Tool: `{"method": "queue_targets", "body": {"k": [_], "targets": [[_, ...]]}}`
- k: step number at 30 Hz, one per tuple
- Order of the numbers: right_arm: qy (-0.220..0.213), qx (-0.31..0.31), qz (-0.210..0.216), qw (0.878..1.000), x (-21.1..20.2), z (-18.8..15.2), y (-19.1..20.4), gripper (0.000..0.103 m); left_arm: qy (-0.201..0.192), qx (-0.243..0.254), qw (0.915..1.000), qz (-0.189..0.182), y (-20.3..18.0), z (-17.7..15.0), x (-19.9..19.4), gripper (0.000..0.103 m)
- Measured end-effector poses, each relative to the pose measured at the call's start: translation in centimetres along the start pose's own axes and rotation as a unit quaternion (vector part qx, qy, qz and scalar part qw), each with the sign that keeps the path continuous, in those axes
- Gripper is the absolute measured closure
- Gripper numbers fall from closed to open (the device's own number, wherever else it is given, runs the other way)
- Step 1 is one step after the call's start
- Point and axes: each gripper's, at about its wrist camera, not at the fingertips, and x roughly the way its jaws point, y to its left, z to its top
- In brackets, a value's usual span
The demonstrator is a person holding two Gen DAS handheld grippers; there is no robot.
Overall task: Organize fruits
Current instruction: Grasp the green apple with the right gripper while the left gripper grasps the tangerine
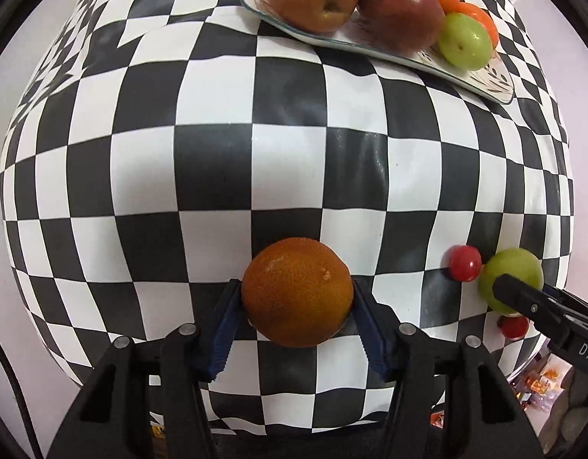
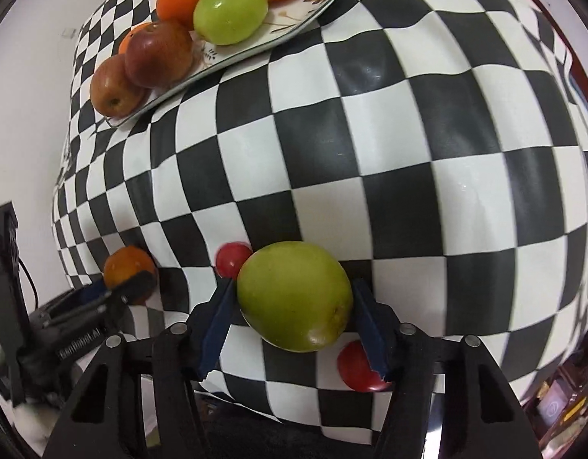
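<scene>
My left gripper (image 1: 297, 285) is shut on an orange (image 1: 297, 292) that rests on the checkered cloth; both blue pads press its sides. My right gripper (image 2: 294, 285) is shut on a green fruit (image 2: 294, 296), also on the cloth. Each view shows the other gripper from the side: the right gripper (image 1: 523, 302) over the green fruit (image 1: 512, 271), the left gripper (image 2: 129, 287) at the orange (image 2: 127, 266). A patterned plate (image 1: 332, 40) far back holds two brownish-red fruits, oranges and another green fruit (image 1: 464, 40).
Two small red fruits lie beside the green fruit, one behind it (image 2: 232, 258) and one under the right finger (image 2: 359, 367). The checkered cloth (image 2: 389, 145) covers the whole table between the grippers and the plate (image 2: 294, 32). The table edge runs just below both grippers.
</scene>
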Motion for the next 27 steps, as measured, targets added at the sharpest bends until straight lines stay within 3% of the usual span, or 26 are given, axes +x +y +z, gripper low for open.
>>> {"method": "queue_targets", "body": {"k": [14, 27], "targets": [[-0.007, -0.024, -0.016, 1.000, 0.3, 0.6, 1.2, 0.042, -0.004, -0.002, 0.9999, -0.012, 0.9, 1.7, -0.9, 0.049], [-0.065, -0.009, 0.028, 0.997, -5.3, 3.8, 1.3, 0.042, -0.054, 0.000, 0.9963, -0.068, 0.5, 5.6, -7.8, 0.049]]}}
